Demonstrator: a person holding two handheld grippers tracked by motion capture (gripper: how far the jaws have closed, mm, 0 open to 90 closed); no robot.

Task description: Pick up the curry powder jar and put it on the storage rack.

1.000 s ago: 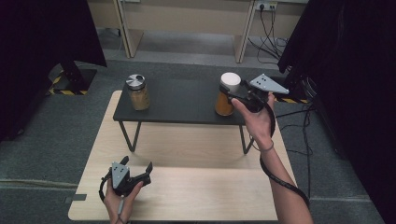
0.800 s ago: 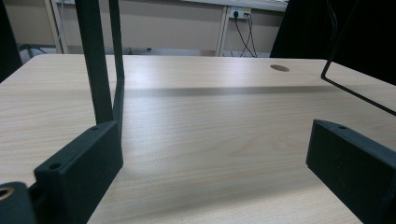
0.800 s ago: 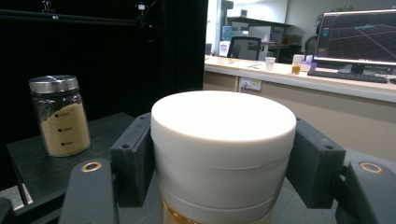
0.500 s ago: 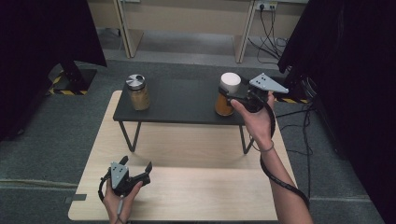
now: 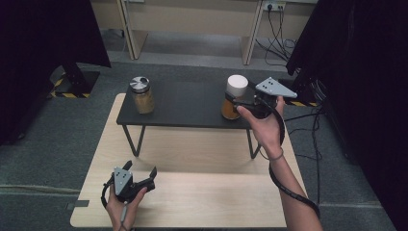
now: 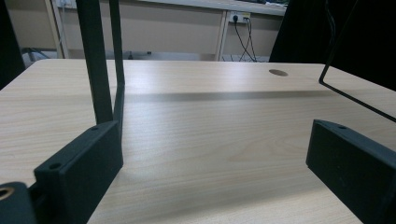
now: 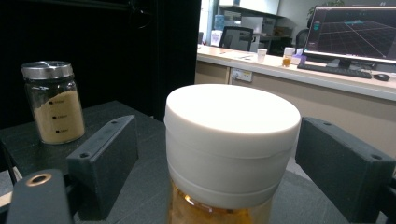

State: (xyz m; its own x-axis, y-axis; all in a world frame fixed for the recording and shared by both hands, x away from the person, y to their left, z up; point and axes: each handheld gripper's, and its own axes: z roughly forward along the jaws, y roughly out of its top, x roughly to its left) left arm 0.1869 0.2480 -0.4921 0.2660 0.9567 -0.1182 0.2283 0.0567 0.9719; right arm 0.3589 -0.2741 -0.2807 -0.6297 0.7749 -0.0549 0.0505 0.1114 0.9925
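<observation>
Right gripper view: white-lidded jar [image 7: 232, 140] upright on the black stand [image 5: 192, 103], lid between my right gripper's [image 7: 219, 154] jaws, just opened, gaps either side. Left gripper [image 5: 133, 179] far off, released.

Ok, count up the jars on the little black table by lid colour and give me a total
White-lidded jar: 1, amber contents, right end of the black table, between the open tongs of the right gripper.
Metal-lidded jar: 1, tan powder, left end.
Total: 2 jars.
</observation>
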